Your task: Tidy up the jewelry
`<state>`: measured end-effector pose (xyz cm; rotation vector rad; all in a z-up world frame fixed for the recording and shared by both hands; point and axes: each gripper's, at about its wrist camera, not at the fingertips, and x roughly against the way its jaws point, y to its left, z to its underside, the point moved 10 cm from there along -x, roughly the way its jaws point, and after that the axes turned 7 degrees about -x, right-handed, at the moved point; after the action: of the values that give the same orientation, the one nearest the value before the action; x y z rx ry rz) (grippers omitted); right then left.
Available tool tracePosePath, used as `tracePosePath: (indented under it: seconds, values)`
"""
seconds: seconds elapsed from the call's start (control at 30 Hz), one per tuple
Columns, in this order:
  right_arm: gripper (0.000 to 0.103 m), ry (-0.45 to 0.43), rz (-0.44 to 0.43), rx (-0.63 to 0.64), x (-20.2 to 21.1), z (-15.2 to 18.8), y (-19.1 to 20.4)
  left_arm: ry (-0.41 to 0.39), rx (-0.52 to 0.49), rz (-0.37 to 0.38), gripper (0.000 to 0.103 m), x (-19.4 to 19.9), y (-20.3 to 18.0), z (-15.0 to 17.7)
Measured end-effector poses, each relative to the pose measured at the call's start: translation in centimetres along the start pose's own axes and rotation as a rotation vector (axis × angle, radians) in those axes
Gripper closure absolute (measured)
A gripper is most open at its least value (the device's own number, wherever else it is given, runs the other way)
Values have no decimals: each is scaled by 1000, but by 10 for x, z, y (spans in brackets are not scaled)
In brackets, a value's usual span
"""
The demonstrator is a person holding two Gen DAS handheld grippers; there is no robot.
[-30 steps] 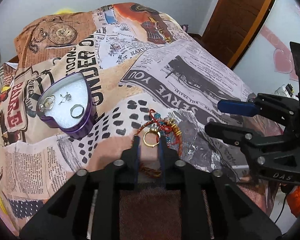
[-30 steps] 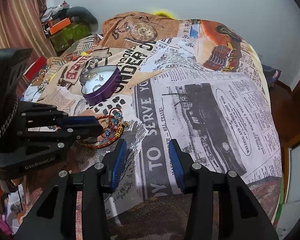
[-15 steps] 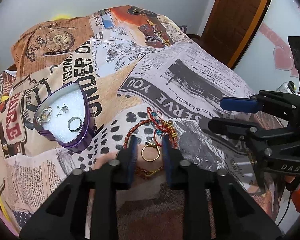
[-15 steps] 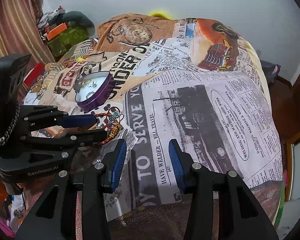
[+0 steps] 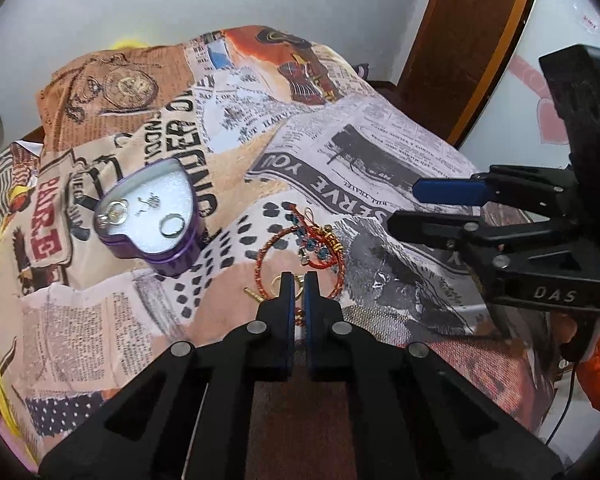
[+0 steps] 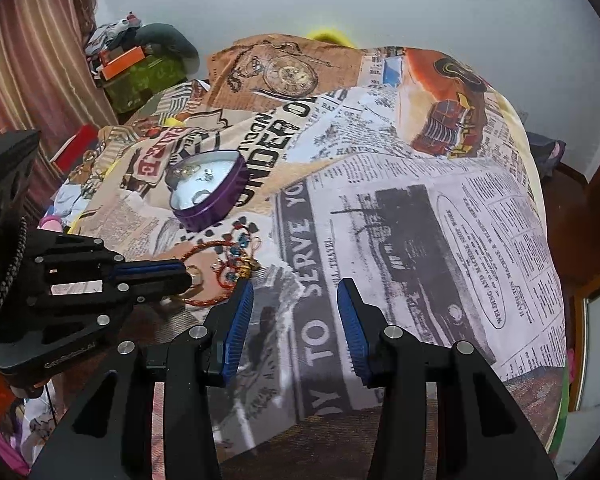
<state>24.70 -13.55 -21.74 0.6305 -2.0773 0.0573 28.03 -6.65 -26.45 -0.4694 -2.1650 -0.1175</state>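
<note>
newsprint-patterned bedspread covers the bed, with a white wall and a brown door behind. left gripper has its fingers pressed together on a gold ring, right at the near edge of a red thread bracelet with blue beads lying on the bedspread. right gripper hangs just beside the bracelet, fingers spread, nothing between them. purple heart-shaped tin sits near the bracelet, to its left in the left wrist view, open, holding a silver ring and other small pieces on white lining.
</note>
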Motion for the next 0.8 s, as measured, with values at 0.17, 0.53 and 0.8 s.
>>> tracePosePath:
  seconds: [0.17, 0.53, 0.8]
  values:
    - [63, 10, -5, 16, -5, 2, 10, -3, 12, -2, 101, 6, 9, 3]
    - [63, 41, -5, 2, -12, 11, 12, 45, -50, -6, 79, -13, 0, 1]
    - [63, 40, -1, -6, -10, 13, 7, 57, -14, -35, 81, -27, 7, 0]
